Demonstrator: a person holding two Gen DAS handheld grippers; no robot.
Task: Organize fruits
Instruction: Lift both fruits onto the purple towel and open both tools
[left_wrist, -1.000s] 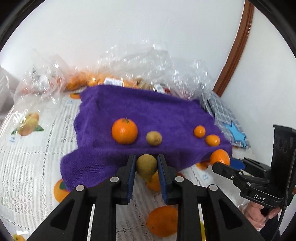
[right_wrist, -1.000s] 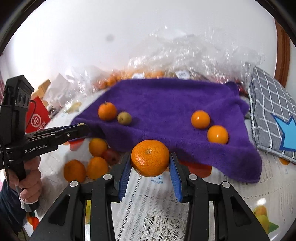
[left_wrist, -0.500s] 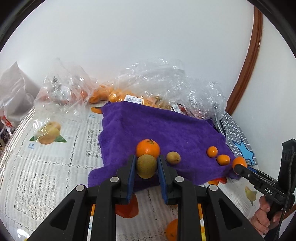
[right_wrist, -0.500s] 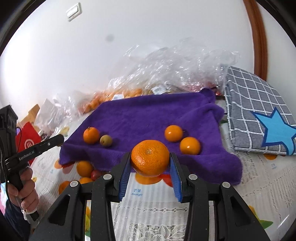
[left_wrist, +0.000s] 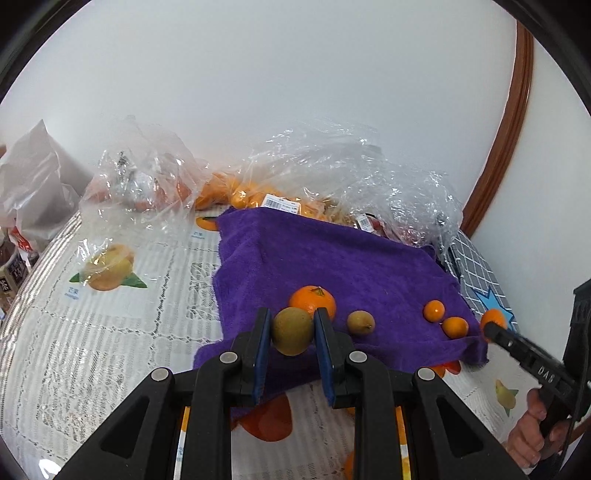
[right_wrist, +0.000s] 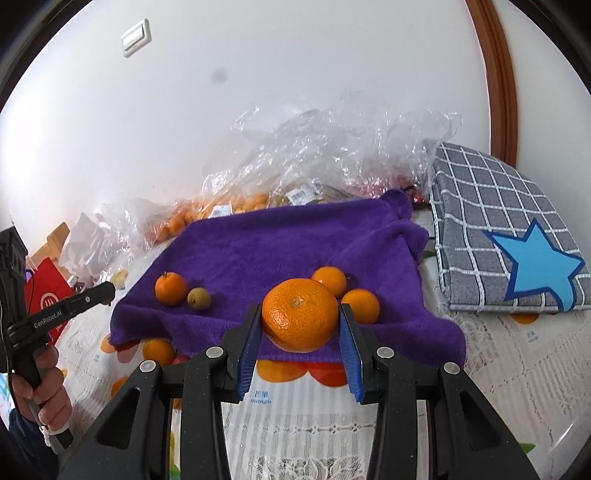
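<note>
White wall behind; counter (left_wrist: 110, 332) under a lace fruit-print cloth, clear bags (left_wrist: 332, 173) of fruit heaped along the wall.

Purple towel (left_wrist: 332, 266) spread mid-counter, near edge toward both cameras. On it, left half: one orange (left_wrist: 312, 301) with a small kiwi (left_wrist: 360, 322) just beside; right half: two small oranges (left_wrist: 445, 319) side by side. Grouping reads as kiwi-with-orange left, small citrus right.

Grey checked cloth (right_wrist: 498, 229) with blue star, right of towel, apart from it.

Right gripper (right_wrist: 300, 328): fingers (right_wrist: 249, 347) clamped on a big orange (right_wrist: 299, 314), held above the towel's near edge, the two small oranges just behind it. Pointed down-forward.

Left gripper (left_wrist: 292, 343): fingers (left_wrist: 260, 350) clamped on a kiwi (left_wrist: 292, 330), above the near-left edge, the lying orange directly behind, small kiwi to its right. Same down-forward pitch.

Judgement: both loads short of their spots; each hand nearer its own half, no crossing needed. Placement forward and down. Round fruit on soft pile: may roll when let go.
</note>
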